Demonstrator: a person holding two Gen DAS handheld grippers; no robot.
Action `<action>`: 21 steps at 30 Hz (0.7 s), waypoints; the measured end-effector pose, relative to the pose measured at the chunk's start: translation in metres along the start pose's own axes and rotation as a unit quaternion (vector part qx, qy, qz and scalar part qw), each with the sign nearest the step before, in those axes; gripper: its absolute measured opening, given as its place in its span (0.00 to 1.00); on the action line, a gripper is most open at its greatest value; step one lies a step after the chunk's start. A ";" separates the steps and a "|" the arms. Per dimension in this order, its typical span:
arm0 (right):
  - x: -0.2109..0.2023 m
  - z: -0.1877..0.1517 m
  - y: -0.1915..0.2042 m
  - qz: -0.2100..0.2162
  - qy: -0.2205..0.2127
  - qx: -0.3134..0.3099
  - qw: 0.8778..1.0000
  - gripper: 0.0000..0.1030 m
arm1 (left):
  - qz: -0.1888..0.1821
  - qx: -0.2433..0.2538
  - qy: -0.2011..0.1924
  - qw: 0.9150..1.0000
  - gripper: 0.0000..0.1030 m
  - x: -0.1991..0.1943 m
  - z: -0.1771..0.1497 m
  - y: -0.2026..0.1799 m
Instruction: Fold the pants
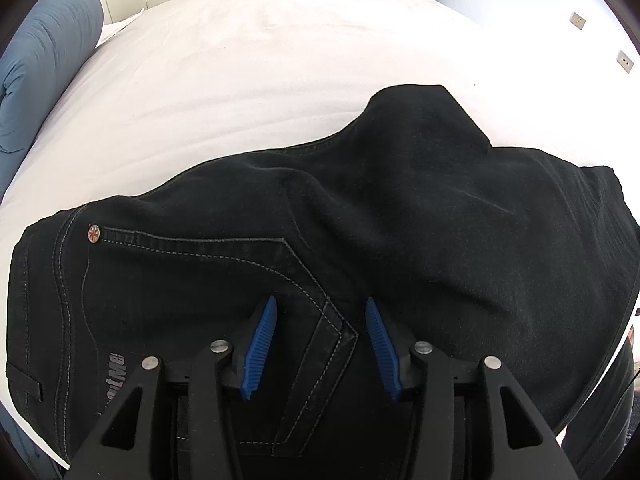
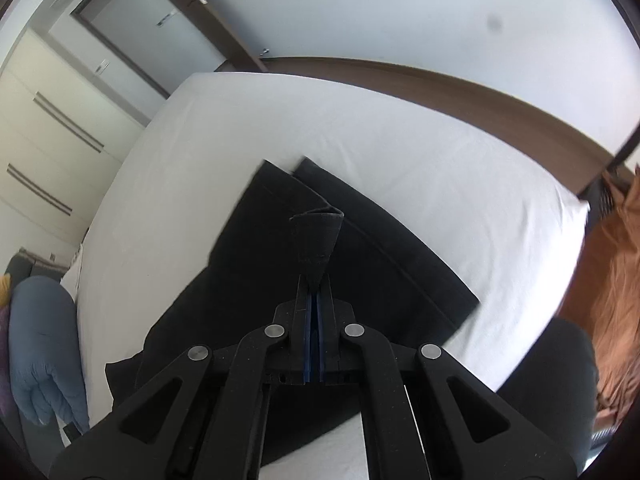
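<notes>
Black jeans (image 1: 400, 220) lie on a white bed (image 1: 260, 60). In the left wrist view I see the seat with a stitched back pocket (image 1: 192, 280) and a rivet (image 1: 94, 234). My left gripper (image 1: 320, 308) is open just above the pocket's pointed corner, its blue pads (image 1: 262, 344) apart on either side of it. In the right wrist view my right gripper (image 2: 314, 280) is shut on a hem end of the jeans (image 2: 316, 236) and holds it lifted above the rest of the pants (image 2: 380, 264).
A blue-grey rolled duvet (image 1: 44, 60) lies at the bed's left side and also shows in the right wrist view (image 2: 44, 344). Wardrobe doors (image 2: 44, 152) stand beyond. A wooden headboard (image 2: 480, 88) runs along the wall. An orange cloth (image 2: 616, 280) hangs at right.
</notes>
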State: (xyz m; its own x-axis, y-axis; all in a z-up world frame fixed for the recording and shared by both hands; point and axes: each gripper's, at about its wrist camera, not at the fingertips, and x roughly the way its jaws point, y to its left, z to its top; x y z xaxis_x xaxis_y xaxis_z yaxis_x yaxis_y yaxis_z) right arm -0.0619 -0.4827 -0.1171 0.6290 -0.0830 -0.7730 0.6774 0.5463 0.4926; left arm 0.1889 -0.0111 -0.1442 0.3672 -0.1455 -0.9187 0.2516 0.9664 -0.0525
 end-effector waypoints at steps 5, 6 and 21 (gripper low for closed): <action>0.014 -0.014 -0.025 0.007 0.009 0.036 0.999 0.01 | 0.010 -0.001 0.005 1.000 0.51 0.003 0.009 -0.010; 0.016 -0.013 -0.026 0.011 0.008 0.039 0.999 0.00 | 0.012 -0.002 0.006 1.000 0.52 0.004 0.010 -0.013; -0.028 -0.037 -0.051 0.029 0.005 0.064 0.998 0.00 | 0.014 -0.017 -0.005 1.000 0.84 0.011 0.019 -0.060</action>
State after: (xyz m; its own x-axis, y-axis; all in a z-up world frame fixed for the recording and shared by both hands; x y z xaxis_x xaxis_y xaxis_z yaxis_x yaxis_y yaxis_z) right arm -0.1281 -0.4772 -0.1353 0.6651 -0.0464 -0.7453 0.6836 0.4396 0.5826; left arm 0.1954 -0.0744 -0.1439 0.3824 -0.1207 -0.9161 0.2115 0.9765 -0.0404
